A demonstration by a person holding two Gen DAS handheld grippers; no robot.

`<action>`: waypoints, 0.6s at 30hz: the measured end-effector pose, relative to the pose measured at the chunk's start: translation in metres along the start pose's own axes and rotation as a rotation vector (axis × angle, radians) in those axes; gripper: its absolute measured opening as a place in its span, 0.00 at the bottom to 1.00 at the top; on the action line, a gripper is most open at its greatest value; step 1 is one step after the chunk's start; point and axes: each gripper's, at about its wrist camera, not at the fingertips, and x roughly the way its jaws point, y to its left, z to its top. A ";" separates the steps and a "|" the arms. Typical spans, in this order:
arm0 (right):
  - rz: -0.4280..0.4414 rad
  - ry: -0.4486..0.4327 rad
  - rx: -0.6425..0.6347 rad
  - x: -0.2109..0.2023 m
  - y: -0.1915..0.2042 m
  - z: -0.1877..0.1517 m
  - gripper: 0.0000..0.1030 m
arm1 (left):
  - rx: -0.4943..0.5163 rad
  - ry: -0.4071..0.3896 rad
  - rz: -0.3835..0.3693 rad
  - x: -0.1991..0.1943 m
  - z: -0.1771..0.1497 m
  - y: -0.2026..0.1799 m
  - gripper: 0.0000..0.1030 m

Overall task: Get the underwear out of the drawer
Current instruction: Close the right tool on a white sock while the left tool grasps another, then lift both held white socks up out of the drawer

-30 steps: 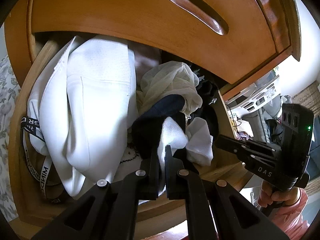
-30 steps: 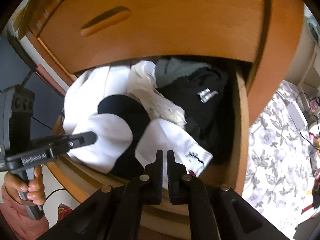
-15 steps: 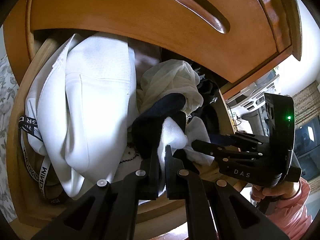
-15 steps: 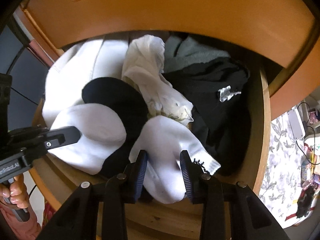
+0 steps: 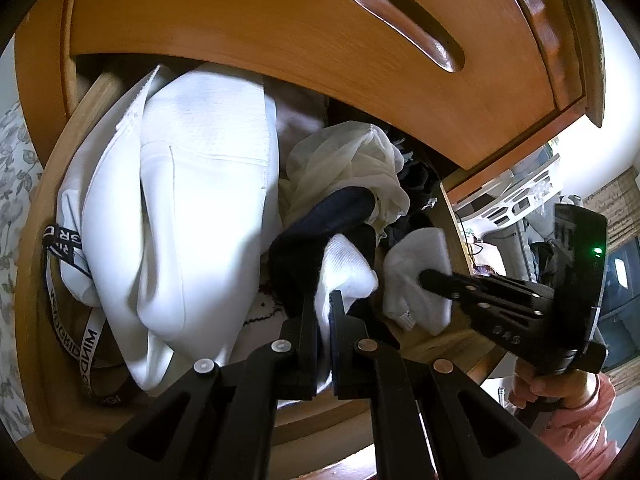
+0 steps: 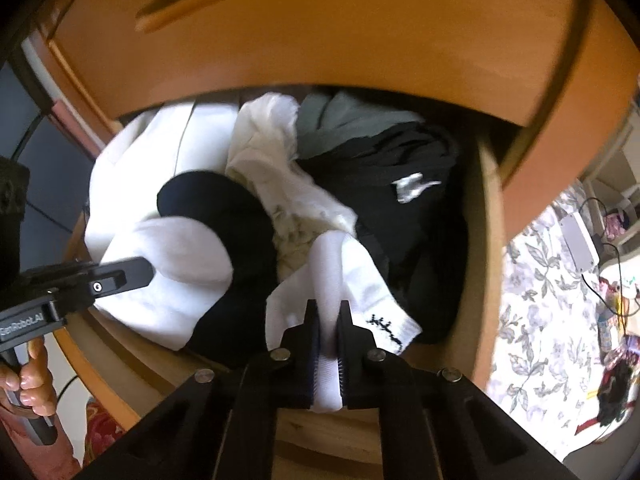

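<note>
Underwear, a white piece with black stitching (image 6: 352,292), lies at the front of the open wooden drawer (image 6: 486,240); the right tool (image 6: 328,328) is closing, pinching its fold. The left tool (image 5: 324,320) pinches another white garment (image 5: 344,272) beside a black one (image 5: 304,256).

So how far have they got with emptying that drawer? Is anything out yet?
Done: the drawer is pulled open and both grippers have a hold. In hand: the right gripper is closing on a white sock-like piece; the left gripper is shut on a black-and-white bundle. Left: both pieces sit in the drawer, so nothing has been lifted out yet.
</note>
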 end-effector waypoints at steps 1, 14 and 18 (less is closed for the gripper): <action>0.003 -0.019 0.012 -0.005 -0.002 -0.003 0.08 | 0.000 -0.002 0.002 0.000 0.000 0.000 0.04; 0.050 -0.218 0.097 -0.061 -0.007 -0.028 0.08 | -0.012 -0.094 0.008 -0.024 -0.003 -0.006 0.04; 0.076 -0.271 0.144 -0.074 -0.008 -0.031 0.08 | -0.012 -0.135 -0.003 -0.038 -0.005 -0.010 0.04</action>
